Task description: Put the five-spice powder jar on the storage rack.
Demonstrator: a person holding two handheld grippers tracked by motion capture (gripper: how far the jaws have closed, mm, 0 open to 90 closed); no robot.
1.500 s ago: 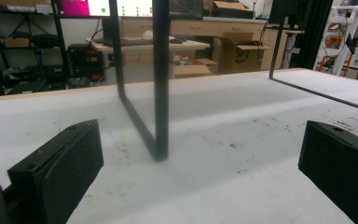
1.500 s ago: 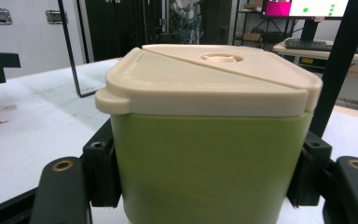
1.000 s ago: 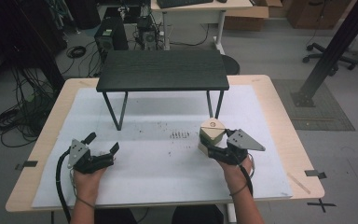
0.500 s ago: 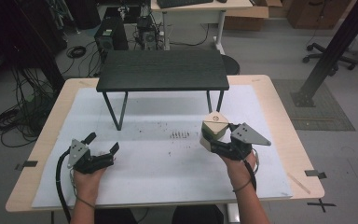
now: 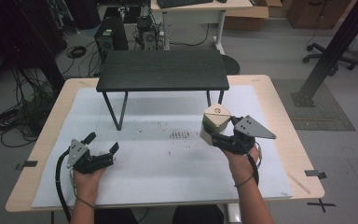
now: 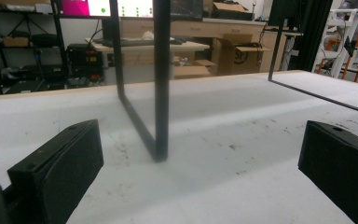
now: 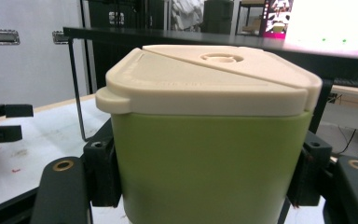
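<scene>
While the right gripper (image 5: 213,135) clamps it from both sides, the green container (image 5: 214,123) w/ cream lid sits clear of the table's white mat (image 5: 168,163), toward the right edge, roughly mid-depth, in front of the black shelf's (image 5: 163,70) right legs.

Item: container. Right gripper view: green body (image 7: 209,163) between the two black jaws, pads pressed on both flanks; bottom cut off by the frame edge, so the base can't be made out. Cream lid has a tab at one corner and a round raised ring on top. High view: body partly hidden behind gripper; lid faces up, slightly tilted.

Item: right gripper. Jaws narrow, closed on container. Grey three-cornered plate on top points toward right edge. Right hand (image 5: 242,156) under/behind it, forearm coming in from the near edge, angled inward; cable loops at wrist.

Item: left gripper (image 5: 103,143). Jaws wide apart, nothing between them. Rests low near the mat's near-left corner, pointing toward the shelf. Left hand (image 5: 87,175) wrapped round the body, fingers mostly hidden beneath; cable trails along the forearm. Left gripper view: both jaws (image 6: 56,168) cut off at frame edges, tips out of focus; shelf leg (image 6: 161,79) straight ahead.

Misc.: dark specks on mat centre, too small to identify.
</scene>
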